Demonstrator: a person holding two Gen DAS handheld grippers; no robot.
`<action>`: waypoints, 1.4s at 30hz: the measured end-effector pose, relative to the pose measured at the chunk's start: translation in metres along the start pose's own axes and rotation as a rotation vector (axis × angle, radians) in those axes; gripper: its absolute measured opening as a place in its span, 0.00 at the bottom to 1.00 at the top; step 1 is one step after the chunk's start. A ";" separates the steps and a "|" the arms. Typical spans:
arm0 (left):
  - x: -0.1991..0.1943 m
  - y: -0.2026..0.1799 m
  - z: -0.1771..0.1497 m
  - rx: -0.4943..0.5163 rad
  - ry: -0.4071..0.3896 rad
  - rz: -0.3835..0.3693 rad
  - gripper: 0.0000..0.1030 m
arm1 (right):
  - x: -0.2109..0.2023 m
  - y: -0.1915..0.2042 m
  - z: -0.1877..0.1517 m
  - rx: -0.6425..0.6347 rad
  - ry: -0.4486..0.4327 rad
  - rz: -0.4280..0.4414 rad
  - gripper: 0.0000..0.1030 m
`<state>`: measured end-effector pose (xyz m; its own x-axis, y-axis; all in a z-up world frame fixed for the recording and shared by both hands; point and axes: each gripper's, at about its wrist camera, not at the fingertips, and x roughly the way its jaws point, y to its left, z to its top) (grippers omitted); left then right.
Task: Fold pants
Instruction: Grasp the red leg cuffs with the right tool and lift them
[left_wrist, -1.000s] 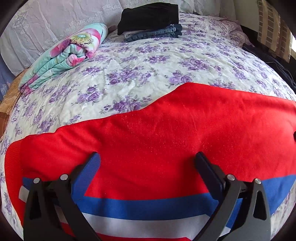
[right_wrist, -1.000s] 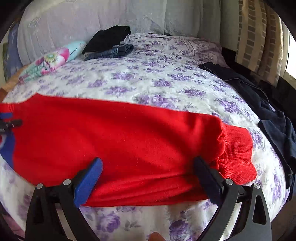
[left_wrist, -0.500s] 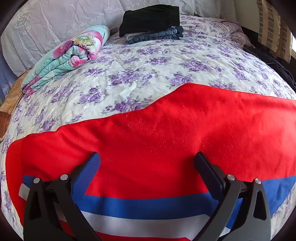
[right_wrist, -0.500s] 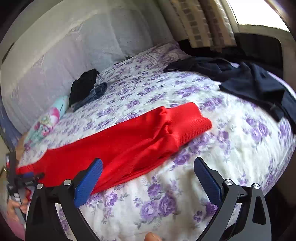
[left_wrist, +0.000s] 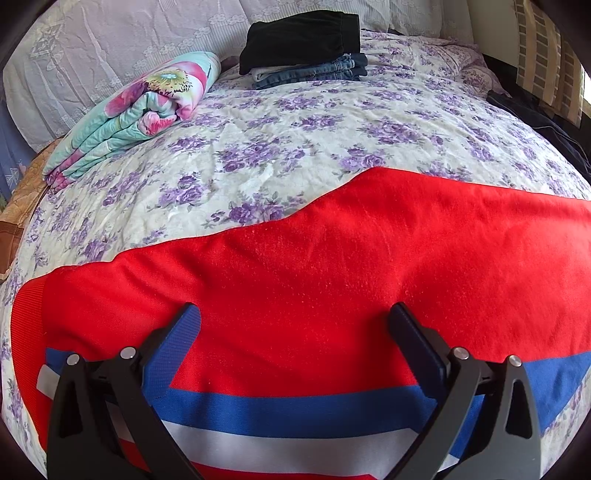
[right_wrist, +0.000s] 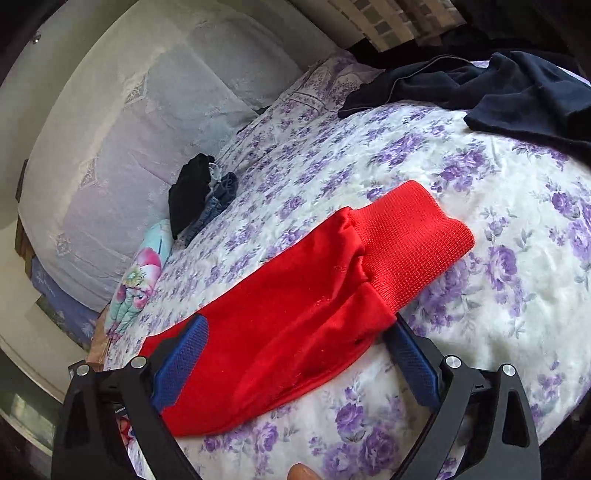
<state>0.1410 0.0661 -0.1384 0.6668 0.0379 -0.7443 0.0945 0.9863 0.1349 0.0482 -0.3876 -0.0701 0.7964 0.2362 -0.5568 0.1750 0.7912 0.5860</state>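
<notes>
Bed (left_wrist: 295, 122): quilt cover, cream with purple flower print, lightly creased.

Red pants (left_wrist: 332, 280): spread flat across the near part of the bed; ribbed cuff or band at the left end; blue and white stripes along the near edge.

Left tongs (left_wrist: 295, 325): jaws wide apart, over the red fabric, nothing between the blue pads.

Rolled floral blanket (left_wrist: 144, 107): teal and pink, far left.

Stack of folded clothes (left_wrist: 306, 48): black piece on top, denim beneath, far centre, by the white pillows (left_wrist: 92, 55).

Dark garment (left_wrist: 546, 125): far right edge.
</notes>
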 end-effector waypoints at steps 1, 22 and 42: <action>0.000 0.000 0.000 0.000 0.000 -0.001 0.96 | 0.002 -0.002 0.001 0.013 0.000 -0.026 0.85; 0.000 0.001 0.000 0.000 -0.002 -0.002 0.96 | 0.005 -0.008 0.003 0.141 -0.010 0.039 0.73; -0.002 0.001 0.002 -0.008 -0.010 0.006 0.96 | -0.012 0.078 -0.006 -0.257 -0.267 -0.234 0.19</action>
<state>0.1408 0.0662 -0.1356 0.6744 0.0420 -0.7371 0.0847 0.9874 0.1338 0.0493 -0.3251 -0.0208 0.8801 -0.0941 -0.4654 0.2459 0.9288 0.2772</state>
